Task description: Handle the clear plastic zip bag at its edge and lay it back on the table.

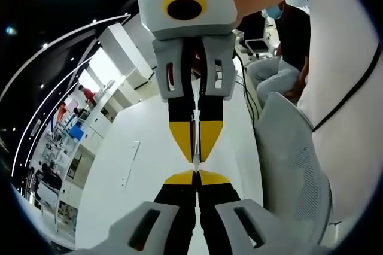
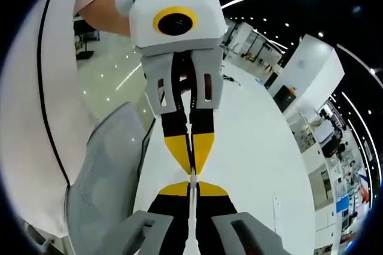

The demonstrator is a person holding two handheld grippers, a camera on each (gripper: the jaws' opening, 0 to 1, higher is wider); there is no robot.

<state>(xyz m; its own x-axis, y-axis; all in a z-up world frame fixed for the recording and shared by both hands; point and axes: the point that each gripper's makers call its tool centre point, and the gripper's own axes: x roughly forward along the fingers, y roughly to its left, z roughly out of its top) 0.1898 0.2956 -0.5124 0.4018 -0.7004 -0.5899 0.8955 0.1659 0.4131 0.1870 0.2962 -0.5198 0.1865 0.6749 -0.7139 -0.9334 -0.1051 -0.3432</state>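
the clear plastic zip bag [image 1: 195, 141] is seen edge-on as a thin pale strip held taut in the air between the two grippers, above the white table [image 1: 119, 165]. in the left gripper view the strip runs from 6 o'clock up toward 12 o'clock, clamped at its near end by the left gripper [image 1: 196, 174], whose yellow-tipped jaws are pressed together on it. the far end is clamped by the right gripper [image 1: 195, 152], which enters from 12 o'clock with its tips pointing down, jaws closed on the bag edge.

in the right gripper view the same strip [image 2: 192, 207] is pinched by the right gripper [image 2: 192, 184] at 6 o'clock, and the left gripper [image 2: 191, 162] hangs from 12 o'clock, tips almost meeting the right one's.

a grey mesh chair [image 1: 287, 159] stands beside the table at 4 o'clock in the left gripper view. a person's white shirt [image 1: 353, 87] is seen at 3 o'clock. a seated person [image 1: 281, 57] is noted at 2 o'clock.
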